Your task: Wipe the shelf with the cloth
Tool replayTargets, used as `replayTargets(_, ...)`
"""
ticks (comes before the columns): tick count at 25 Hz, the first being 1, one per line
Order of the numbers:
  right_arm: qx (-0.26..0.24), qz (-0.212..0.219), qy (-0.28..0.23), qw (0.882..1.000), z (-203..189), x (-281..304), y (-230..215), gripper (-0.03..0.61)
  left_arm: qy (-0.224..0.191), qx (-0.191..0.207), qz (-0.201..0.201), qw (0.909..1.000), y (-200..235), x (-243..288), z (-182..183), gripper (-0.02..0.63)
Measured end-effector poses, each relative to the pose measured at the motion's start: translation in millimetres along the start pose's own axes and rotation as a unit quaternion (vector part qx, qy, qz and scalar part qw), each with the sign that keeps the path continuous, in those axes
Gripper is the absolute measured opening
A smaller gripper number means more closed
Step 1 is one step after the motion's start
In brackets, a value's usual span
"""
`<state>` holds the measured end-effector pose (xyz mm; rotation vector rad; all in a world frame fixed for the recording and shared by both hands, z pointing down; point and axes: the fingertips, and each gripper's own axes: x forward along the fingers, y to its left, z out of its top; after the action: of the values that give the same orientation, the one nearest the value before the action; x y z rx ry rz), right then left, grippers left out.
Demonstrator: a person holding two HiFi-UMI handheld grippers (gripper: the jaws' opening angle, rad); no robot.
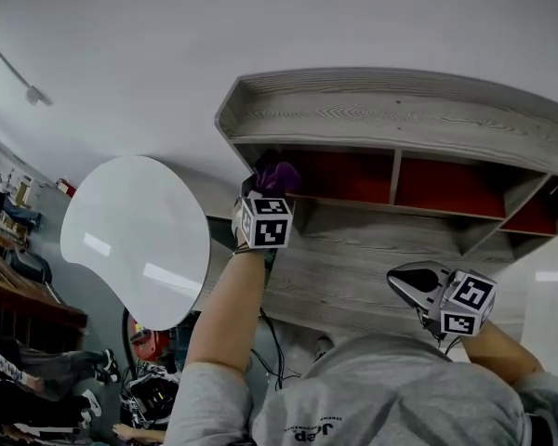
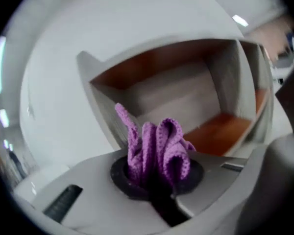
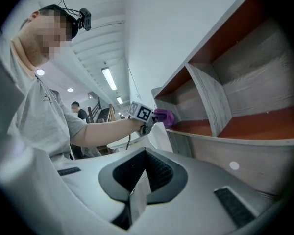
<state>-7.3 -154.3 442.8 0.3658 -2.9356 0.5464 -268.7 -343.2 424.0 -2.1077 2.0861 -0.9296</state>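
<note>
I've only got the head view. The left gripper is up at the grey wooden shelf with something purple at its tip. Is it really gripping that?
Observer: Yes. The left gripper view shows the left gripper with its jaws closed on a purple knitted cloth, its folds bunched out past the tips.
Operator: Where on the shelf is the cloth?
Observer: In the right gripper view it sits at the front edge of the end compartment of the grey wooden shelf. I cannot confirm contact.
Operator: And the right gripper?
Observer: The right gripper has its jaws together with nothing between them.
</note>
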Motion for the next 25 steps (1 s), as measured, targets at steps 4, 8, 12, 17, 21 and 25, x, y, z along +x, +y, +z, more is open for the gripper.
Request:
replayTargets(4,-0.005,-0.012,0.01,1.0,-1,-6,1,0.009,-0.111,-0.209,0.026,0.9712,16,6,38,0.074)
replayTargets(8,-0.006,-0.032,0.022,0.999,-2,-14,-1,0.009,-0.173,-0.279,0.047,0.9436,21,19,61,0.075)
replayTargets(12,-0.004,-0.055,0.028,0.998,-4,-23,-6,0.009,-0.212,-0.285,0.057,0.9331,34,35,79,0.075)
replayTargets(17,0.002,-0.078,0.031,0.996,-8,-37,-14,0.009,-0.228,-0.231,0.046,0.9447,37,54,99,0.075)
replayTargets(21,0.009,-0.089,0.025,0.996,-11,-46,-23,0.009,-0.241,-0.192,0.028,0.9511,10,62,129,0.075)
replayTargets(25,0.014,-0.096,0.018,0.995,-10,-57,-29,0.009,-0.255,-0.163,-0.012,0.9529,-40,57,149,0.075)
